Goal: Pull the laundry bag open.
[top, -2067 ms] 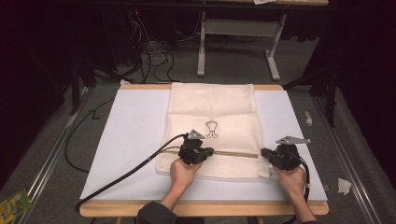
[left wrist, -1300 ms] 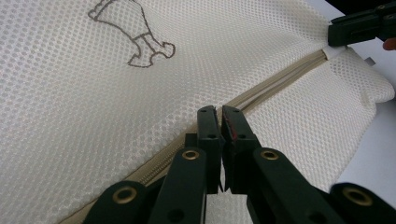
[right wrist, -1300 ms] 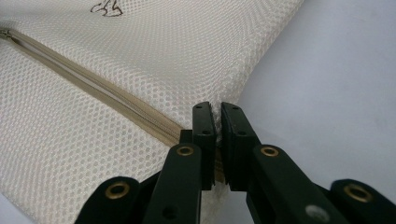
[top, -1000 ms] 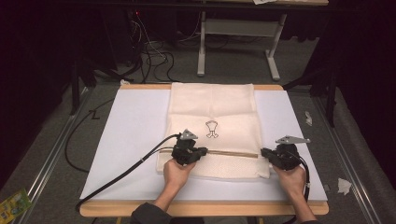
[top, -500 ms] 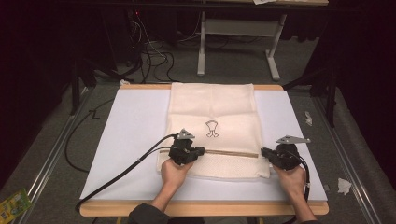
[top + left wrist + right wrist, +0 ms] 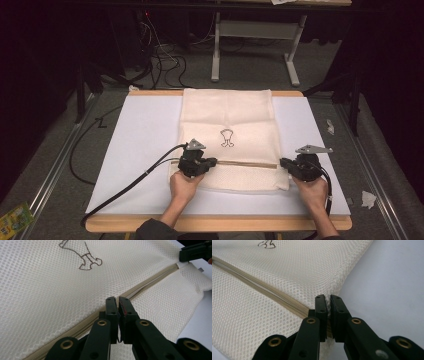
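**A:** Mesh laundry bag (image 6: 227,137) first, starting at your claws. Your left claw (image 6: 117,301) is closed right on the zipper (image 6: 245,164), at what looks like the slider, though I can't make out the pull itself between the tips. Your right claw (image 6: 328,300) is pinched shut on the bag's right edge, where the zipper ends; a bit of mesh shows between its tips.

**B:** And how will it handle?

**A:** Light, soft and limp, I'd judge. It won't hold a shape, so the mesh will bunch towards whichever claw pulls. You've got the sensible holds: one on the zipper's hard part, the other anchoring the seam at the end of the track. Keep the track taut between them, or the slider will likely drag fabric along.

**B:** Where does it sit, and what room do you have?

**A:** It lies flat in the middle of the white worktop (image 6: 142,135), far end at the back edge, zipper running across near your side. Bare white surface lies on both sides and a strip in front. The left claw's black cable (image 6: 130,185) trails off to the front-left corner, clear of the bag.
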`<state>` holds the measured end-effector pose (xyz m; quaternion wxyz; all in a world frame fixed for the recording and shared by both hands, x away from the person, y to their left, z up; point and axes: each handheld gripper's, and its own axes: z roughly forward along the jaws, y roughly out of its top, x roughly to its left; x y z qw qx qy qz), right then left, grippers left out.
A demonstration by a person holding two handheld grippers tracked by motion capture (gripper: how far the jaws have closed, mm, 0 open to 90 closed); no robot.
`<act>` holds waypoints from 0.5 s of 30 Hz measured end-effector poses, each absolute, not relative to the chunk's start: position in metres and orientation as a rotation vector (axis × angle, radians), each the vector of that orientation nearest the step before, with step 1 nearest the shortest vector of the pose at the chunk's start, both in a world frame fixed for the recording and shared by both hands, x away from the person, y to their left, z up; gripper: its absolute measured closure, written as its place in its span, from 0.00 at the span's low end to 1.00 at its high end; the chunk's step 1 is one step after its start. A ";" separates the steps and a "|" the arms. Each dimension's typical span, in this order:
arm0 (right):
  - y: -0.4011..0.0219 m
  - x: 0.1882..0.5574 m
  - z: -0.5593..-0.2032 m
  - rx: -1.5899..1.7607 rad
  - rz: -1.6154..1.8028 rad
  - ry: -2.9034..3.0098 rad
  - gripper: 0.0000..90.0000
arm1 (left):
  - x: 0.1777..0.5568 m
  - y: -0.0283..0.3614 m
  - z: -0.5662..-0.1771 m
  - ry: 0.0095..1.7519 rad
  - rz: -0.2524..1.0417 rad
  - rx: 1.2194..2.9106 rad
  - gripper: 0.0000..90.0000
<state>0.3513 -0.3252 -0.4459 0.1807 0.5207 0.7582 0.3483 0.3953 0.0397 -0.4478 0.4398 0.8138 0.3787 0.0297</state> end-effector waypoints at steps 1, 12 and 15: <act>-0.326 0.351 -0.446 1.473 0.990 2.138 0.96 | 0.395 0.040 -0.448 0.942 0.073 2.021 0.97; -0.326 0.352 -0.445 1.474 0.993 2.135 0.96 | 0.396 0.045 -0.448 0.950 0.072 2.012 0.97; -0.327 0.352 -0.444 1.475 0.982 2.125 0.96 | 0.397 0.049 -0.448 0.961 0.067 2.006 0.97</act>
